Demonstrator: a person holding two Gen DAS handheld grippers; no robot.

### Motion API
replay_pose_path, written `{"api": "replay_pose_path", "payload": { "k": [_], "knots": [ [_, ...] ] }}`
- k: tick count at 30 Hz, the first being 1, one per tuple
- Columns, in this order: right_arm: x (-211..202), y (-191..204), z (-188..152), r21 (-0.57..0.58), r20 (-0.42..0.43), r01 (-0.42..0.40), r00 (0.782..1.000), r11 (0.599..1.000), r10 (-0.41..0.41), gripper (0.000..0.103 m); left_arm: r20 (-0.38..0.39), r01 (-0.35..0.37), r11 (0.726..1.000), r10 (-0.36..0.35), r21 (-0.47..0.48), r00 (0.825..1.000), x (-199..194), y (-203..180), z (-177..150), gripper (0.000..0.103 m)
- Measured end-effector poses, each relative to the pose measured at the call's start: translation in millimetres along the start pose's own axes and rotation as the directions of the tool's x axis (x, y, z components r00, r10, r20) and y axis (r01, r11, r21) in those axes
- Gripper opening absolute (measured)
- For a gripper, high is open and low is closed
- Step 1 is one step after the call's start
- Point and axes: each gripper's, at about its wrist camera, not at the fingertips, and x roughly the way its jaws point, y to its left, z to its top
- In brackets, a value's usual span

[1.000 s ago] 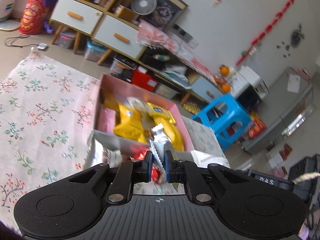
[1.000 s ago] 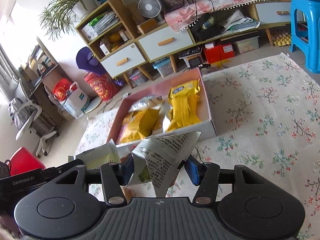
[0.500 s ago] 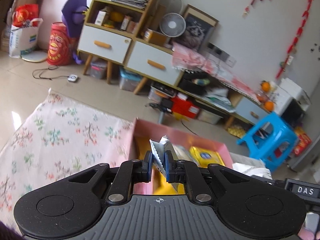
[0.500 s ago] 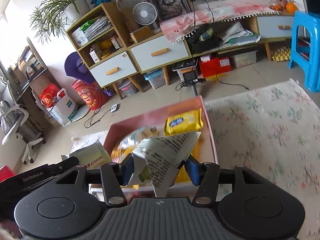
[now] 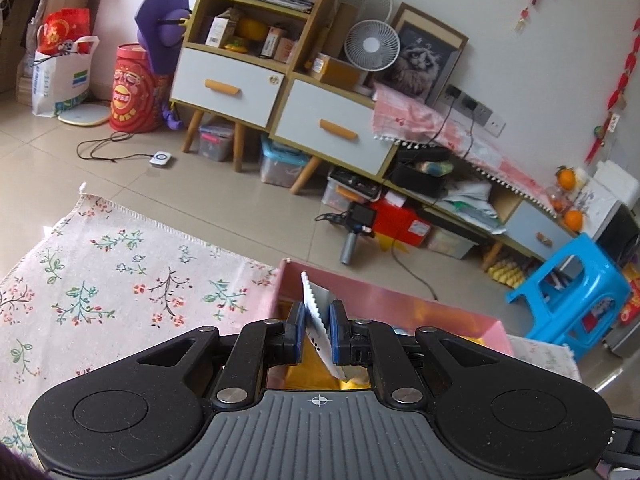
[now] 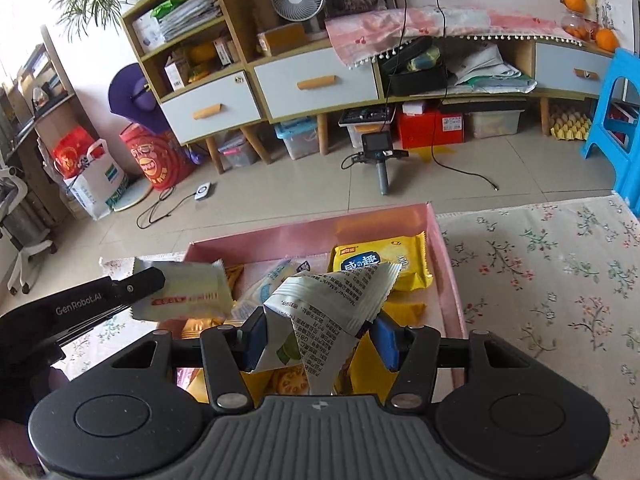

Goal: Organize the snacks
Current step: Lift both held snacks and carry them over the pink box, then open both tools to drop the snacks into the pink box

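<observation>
Pink box [image 6: 448, 264], part-filled: left gripper [image 5: 317, 334] pinches a thin sachet [image 5: 316, 320], right gripper [image 6: 320, 340] clamps a printed packet [image 6: 336, 300]; both over the box; release each low, onto free space.

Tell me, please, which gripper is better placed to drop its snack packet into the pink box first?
Probably the right gripper: its printed packet hangs over the pink box. The left gripper holds its pale packet at the box's left edge.
</observation>
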Motion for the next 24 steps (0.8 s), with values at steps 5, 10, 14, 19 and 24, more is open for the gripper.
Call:
{"api": "replay_pose_path", "payload": {
  "k": [5,10,14,19,24],
  "knots": [
    [9,0,1,0.011,-0.01,0.003,1.0,1.0,-0.003,0.049,-0.029,-0.02,1.0,0.02,-0.001,0.999,12,3,-2,0.011],
    [6,-1,3,0.032,0.0,0.0,1.0,0.999,0.0,0.063,-0.054,-0.005,1.0,0.006,0.02,0.999,15,3,-3,0.016],
    [-1,-1,6,0.033,0.021,0.001,1.0,0.999,-0.002,0.075,-0.066,0.019,0.999,-0.017,0.031,0.998,12,0,-2,0.038],
    [-11,-2,7,0.031,0.033,0.005,0.999,1.0,-0.006,0.081,-0.056,0.018,0.998,-0.015,0.064,0.998,2,-2,-4,0.066],
    [-25,-3,5,0.024,0.041,0.005,0.999,1.0,-0.006,0.083,-0.053,0.016,0.996,-0.011,0.084,0.999,-12,-3,-5,0.076]
  ]
}}
